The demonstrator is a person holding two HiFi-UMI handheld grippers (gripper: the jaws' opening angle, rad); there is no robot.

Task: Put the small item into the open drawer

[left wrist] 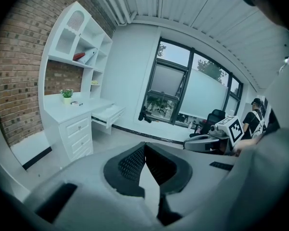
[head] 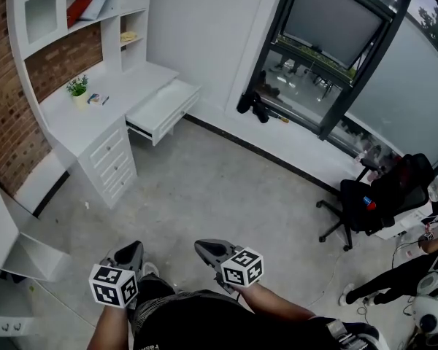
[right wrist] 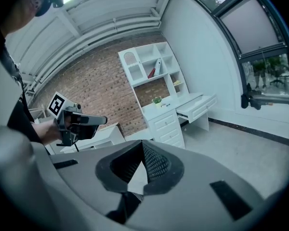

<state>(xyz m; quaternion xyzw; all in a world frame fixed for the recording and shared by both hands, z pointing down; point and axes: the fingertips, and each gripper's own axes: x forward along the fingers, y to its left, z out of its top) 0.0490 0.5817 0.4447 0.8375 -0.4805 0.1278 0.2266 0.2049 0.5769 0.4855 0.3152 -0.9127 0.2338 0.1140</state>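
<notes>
The white desk [head: 84,122] stands against the brick wall at the far left, with its flat drawer [head: 163,108] pulled open. A small item [head: 97,99] lies on the desktop beside a potted plant [head: 78,88]. Both grippers are held low near the person's body, far from the desk. The left gripper [head: 135,248] is shut with nothing in it, its tips meeting [left wrist: 144,146]. The right gripper [head: 201,245] is also shut and empty [right wrist: 142,143]. The left gripper view shows the drawer [left wrist: 107,115] and the item [left wrist: 76,103]; the right gripper view shows the drawer [right wrist: 197,105] too.
Grey floor lies between me and the desk. A black office chair [head: 372,199] stands at the right, with another person [head: 394,275] beyond it. Dark objects [head: 254,106] sit by the window base. A low white unit [head: 14,246] is at the near left.
</notes>
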